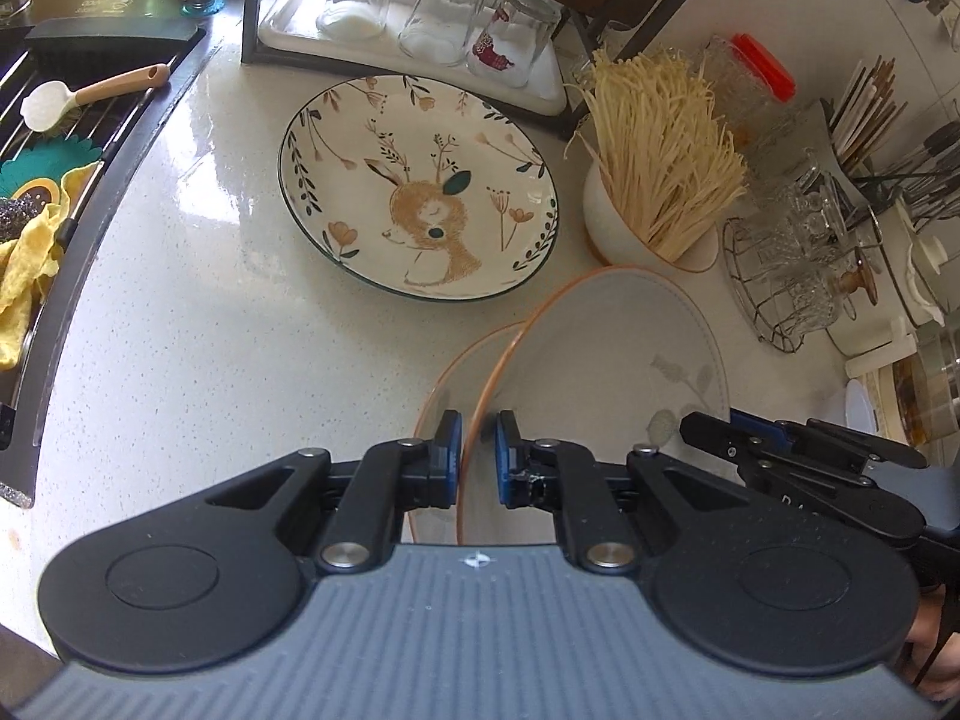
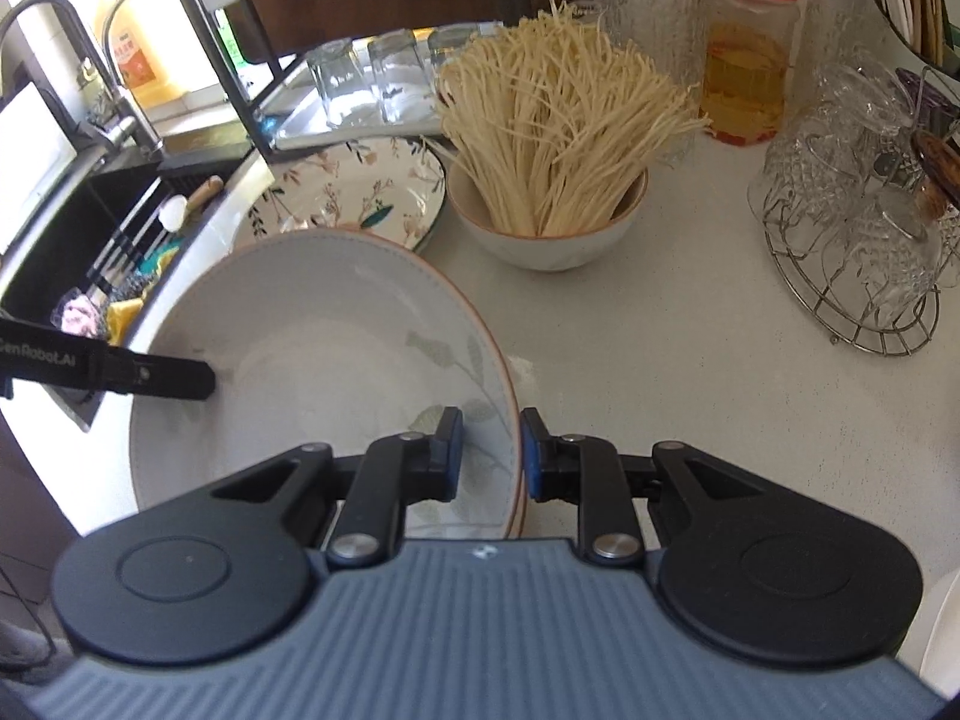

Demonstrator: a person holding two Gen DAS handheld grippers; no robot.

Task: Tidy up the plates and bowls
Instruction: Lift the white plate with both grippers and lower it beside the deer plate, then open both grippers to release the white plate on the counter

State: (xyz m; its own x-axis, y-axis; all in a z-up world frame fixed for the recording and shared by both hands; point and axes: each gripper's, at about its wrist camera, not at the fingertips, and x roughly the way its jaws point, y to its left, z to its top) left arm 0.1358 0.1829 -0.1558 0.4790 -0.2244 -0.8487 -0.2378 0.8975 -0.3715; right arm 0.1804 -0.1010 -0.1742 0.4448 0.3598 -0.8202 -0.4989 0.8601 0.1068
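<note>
A grey bowl (image 2: 312, 348) is held over the white counter (image 1: 180, 330) by both grippers.

Its left rim is pinched by the clenched left gripper (image 1: 478, 459), its right rim by the right gripper (image 2: 492, 456); the deer plate (image 1: 420, 186) and the bowl of noodles (image 2: 546, 240) are seen behind.

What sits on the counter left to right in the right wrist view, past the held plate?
Deer-pattern plate → bowl of enoki mushrooms → red-lidded jar → wire rack of glass cups.
</note>
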